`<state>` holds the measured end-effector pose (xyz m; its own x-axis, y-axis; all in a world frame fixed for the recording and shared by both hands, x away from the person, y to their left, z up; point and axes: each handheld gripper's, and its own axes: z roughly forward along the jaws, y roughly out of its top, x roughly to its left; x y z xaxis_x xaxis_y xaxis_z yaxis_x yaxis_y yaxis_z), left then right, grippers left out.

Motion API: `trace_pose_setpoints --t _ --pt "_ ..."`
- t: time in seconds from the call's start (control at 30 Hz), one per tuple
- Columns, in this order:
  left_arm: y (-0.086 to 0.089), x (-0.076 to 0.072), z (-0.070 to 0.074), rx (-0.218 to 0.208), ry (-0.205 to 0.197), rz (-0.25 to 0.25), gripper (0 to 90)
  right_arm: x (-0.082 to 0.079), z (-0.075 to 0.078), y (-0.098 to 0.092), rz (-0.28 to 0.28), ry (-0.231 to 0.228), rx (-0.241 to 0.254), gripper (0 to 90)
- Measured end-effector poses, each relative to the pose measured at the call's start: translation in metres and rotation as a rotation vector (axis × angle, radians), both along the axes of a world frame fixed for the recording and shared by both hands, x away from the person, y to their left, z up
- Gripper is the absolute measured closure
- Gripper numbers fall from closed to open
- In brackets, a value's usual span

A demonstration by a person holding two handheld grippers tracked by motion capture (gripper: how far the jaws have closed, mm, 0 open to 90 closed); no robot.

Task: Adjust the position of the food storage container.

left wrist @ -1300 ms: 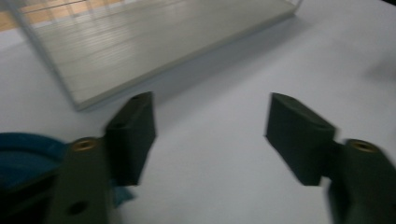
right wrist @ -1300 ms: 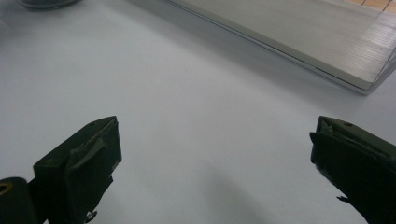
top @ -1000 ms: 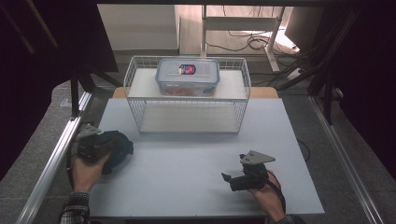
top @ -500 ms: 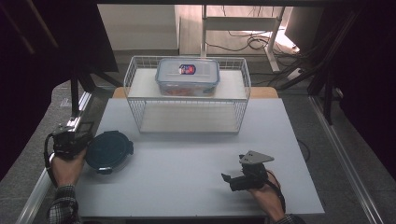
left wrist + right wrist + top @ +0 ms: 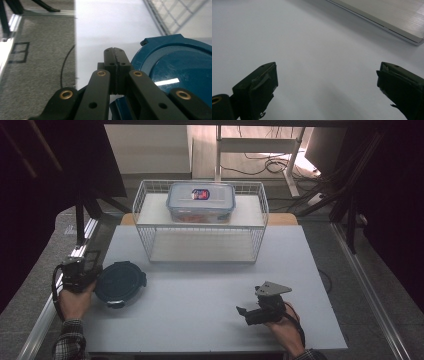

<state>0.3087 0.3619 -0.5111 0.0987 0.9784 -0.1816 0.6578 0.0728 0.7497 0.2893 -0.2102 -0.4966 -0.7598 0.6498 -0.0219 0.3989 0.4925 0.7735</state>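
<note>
From the high view, the left gripper (image 5: 80,270) sits at the table's (image 5: 210,285) left edge in the person's left hand (image 5: 75,301); its jaws are too small and dark here to read. Just to its right lies a round dark-blue lid (image 5: 120,282), flat on the white surface, with small tabs at its rim. The right gripper (image 5: 250,312) rests near the front right, held in the right hand (image 5: 285,327), a grey plate on top; its jaw gap is hard to make out from here. At the back stands a white wire basket (image 5: 200,222), and on its upper shelf a clear box (image 5: 201,201) with a grey-blue lid and a red-and-blue label; the contents are blurred.

In the left gripper view, the left gripper (image 5: 115,53) has its jaws pressed together with nothing between them. The lid (image 5: 180,72) lies just right of the jaws, glossy, with a raised rim; the frame cuts off its right and lower parts. Whether jaw and lid touch cannot be told. Grey floor shows at left.

In the right gripper view, the right gripper (image 5: 327,80) stands spread wide over bare table, each jaw cut off by the bottom edge. A pale board's edge (image 5: 392,22) crosses the top right corner.
</note>
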Motion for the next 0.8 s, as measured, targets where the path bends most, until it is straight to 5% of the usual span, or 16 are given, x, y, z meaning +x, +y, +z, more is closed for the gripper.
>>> trace_pose_setpoints --t 0.37,0.57,0.67,0.8 --pt "-0.053 -0.002 0.005 0.028 0.009 -0.139 90.0 0.001 -0.001 0.001 0.009 0.006 -0.004 3.2" --pt "-0.034 -0.016 0.01 0.05 -0.016 -0.069 90.0 0.001 0.001 -0.003 0.005 -0.002 -0.002 3.3" --pt "-0.026 -0.027 0.001 0.041 0.033 -0.065 90.0 0.003 0.001 -0.004 0.001 0.0 0.002 3.3" --pt "-0.035 -0.032 -0.008 0.0 0.085 -0.124 90.0 0.004 0.001 -0.002 0.01 -0.004 -0.002 3.3"
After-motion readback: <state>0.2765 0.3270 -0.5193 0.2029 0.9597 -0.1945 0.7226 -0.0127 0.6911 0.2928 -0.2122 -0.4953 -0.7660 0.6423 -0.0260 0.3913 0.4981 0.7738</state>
